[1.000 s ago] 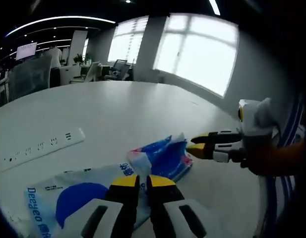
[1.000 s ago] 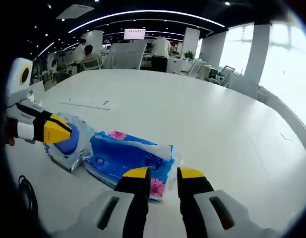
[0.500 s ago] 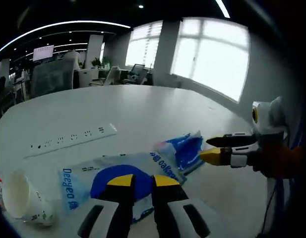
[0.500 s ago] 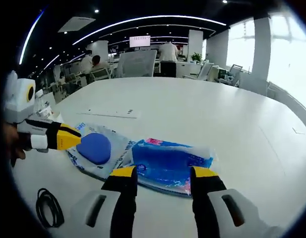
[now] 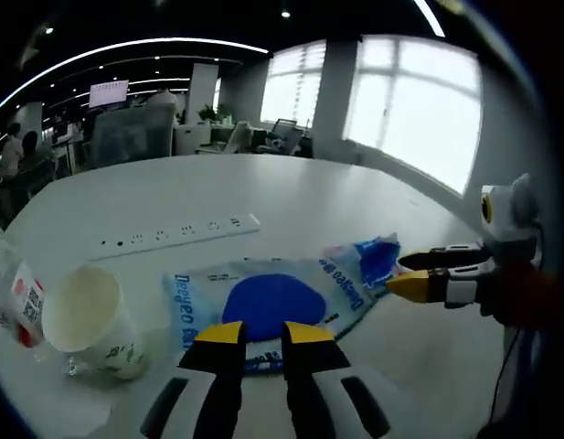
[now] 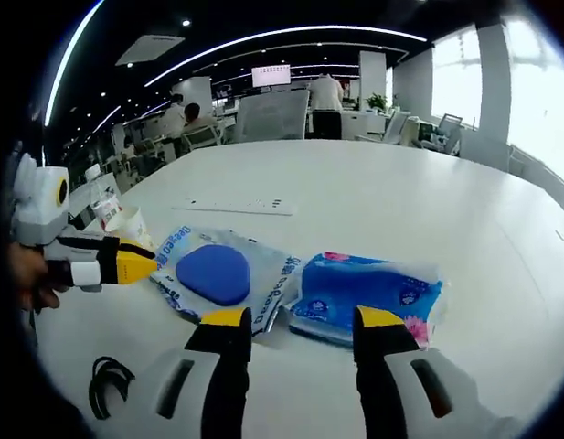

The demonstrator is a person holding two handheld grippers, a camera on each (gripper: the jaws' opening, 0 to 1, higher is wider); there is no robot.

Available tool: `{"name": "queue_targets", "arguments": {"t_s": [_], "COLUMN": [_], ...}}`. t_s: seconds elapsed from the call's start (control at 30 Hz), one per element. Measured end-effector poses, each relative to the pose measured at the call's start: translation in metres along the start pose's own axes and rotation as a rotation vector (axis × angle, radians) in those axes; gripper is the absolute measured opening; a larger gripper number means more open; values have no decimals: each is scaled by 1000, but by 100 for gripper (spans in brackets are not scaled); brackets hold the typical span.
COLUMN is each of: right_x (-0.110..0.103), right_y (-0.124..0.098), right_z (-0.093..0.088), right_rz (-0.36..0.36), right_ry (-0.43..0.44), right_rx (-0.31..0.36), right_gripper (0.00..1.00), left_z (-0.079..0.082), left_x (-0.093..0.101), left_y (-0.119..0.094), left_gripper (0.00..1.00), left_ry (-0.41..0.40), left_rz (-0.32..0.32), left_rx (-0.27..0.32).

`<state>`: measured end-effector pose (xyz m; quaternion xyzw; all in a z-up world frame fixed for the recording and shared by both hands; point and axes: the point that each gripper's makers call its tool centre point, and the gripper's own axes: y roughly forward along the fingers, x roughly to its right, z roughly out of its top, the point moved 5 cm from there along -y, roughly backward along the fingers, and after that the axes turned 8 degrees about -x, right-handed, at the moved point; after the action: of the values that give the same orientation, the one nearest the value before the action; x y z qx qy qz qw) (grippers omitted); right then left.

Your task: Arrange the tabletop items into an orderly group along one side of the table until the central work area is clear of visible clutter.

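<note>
Right gripper view: right tool [image 6: 295, 329] released; left tool [image 5: 260, 331] clenched over wipes pack [image 5: 263, 304].

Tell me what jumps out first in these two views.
Two plastic packs lie side by side on the white table: a white wipes pack with a blue oval and a blue tissue pack, just ahead of the right gripper, whose fingers are spread. In the left gripper view, a paper cup lies tipped on its side at the left, a white power strip beyond it.
</note>
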<state>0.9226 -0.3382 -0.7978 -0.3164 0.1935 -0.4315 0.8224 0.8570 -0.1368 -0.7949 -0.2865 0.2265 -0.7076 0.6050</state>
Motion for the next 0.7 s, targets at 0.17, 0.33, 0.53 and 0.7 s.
{"name": "queue_targets", "arguments": {"t_s": [0.17, 0.33, 0.53, 0.7], "right_x": [-10, -18, -25, -27], "right_y": [0, 3, 9, 12], "right_z": [-3, -7, -7, -9], "right_rz": [24, 62, 88, 92], "right_ry": [7, 32, 58, 92], "right_rx": [-7, -26, -35, -53], "right_gripper": [41, 34, 31, 31], "left_z": [-11, -24, -33, -36], "left_x": [-14, -27, -41, -49], "left_y": [-12, -15, -11, -6], "left_gripper": [14, 13, 12, 11], "left_ry": [-27, -68, -99, -119], "left_rz": [49, 95, 146, 167], "left_rx": [9, -7, -9, -13]}}
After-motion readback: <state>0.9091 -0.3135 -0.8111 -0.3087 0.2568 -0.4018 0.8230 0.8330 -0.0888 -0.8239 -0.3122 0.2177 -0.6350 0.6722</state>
